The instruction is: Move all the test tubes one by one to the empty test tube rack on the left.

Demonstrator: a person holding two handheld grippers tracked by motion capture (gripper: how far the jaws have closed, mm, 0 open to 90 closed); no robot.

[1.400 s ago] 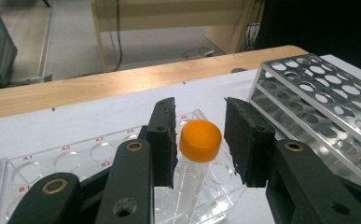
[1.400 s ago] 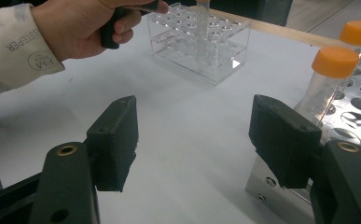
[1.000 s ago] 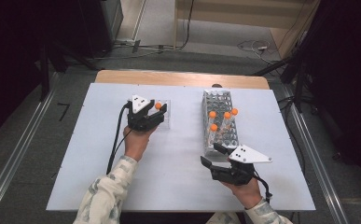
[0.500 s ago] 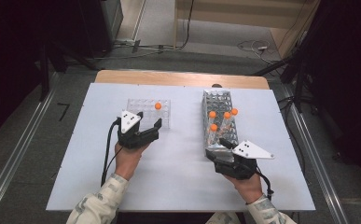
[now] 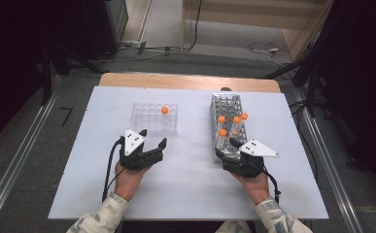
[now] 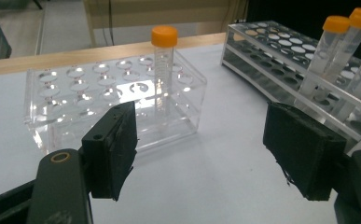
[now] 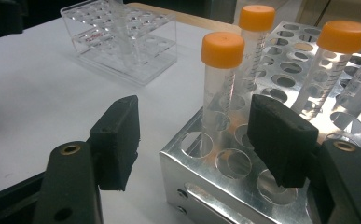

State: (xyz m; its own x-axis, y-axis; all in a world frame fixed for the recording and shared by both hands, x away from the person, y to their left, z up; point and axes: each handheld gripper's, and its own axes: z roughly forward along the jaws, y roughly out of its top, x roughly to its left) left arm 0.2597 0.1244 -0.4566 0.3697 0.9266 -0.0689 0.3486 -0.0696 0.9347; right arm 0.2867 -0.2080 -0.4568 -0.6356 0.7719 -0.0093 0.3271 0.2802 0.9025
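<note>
A clear plastic rack (image 5: pixel 155 118) (image 6: pixel 75 107) holds one orange-capped tube (image 5: pixel 164 110) (image 6: pixel 163 70), upright. My left gripper (image 5: pixel 152 138) (image 6: pixel 206 154) hovers just short of that rack, open; its jaws have just been opening and nothing is between them. A metal rack (image 5: pixel 227 104) (image 7: pixel 225 163) holds several orange-capped tubes (image 5: pixel 223 132). My right gripper (image 5: pixel 227 148) (image 7: pixel 197 140) is at the metal rack's near end, open, its jaws having just closed a little. The nearest tube (image 7: pixel 222 84) stands ahead of the gap, untouched by the pads.
The white table (image 5: pixel 190 189) has free room between the two racks and in front of them. A wooden strip (image 5: pixel 185 81) runs along the far edge. Cables trail from both grippers toward the person's sleeves.
The left gripper let go of the orange-capped tube in the clear rack, opened, and drew back toward the person. The right gripper edged forward to the metal rack's near end.
</note>
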